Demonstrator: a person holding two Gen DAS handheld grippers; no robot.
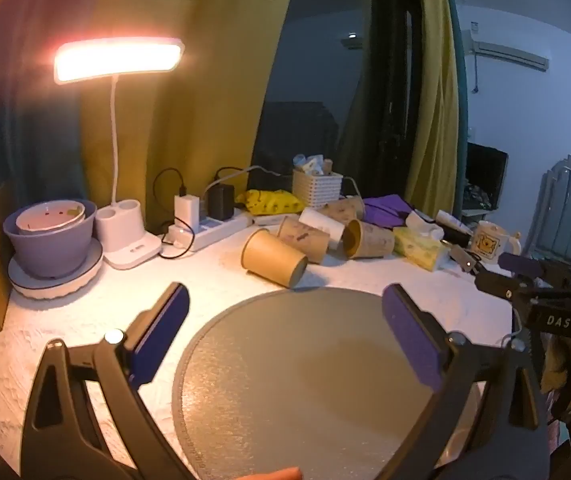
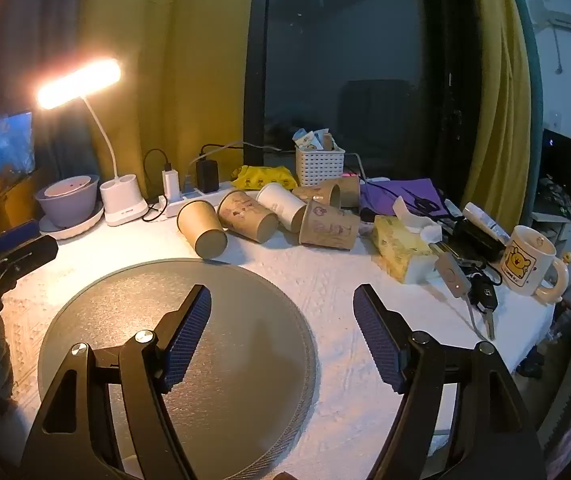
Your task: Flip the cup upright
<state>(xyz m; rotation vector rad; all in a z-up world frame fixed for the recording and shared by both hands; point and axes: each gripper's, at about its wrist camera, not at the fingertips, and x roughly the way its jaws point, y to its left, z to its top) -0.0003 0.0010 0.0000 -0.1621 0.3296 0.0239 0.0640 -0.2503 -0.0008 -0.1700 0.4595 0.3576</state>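
Both claws, left claw [image 1: 285,336] and right claw [image 2: 281,336], gape empty above the round grey mat [image 2: 221,344]; plain paper cup [image 2: 201,229] lies sideways on the tabletop [image 2: 337,280] just beyond

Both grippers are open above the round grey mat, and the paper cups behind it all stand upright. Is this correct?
Not quite. The paper cups lie on their sides, as the right wrist view shows. The rest holds: the left gripper and right gripper are open above the round grey mat.
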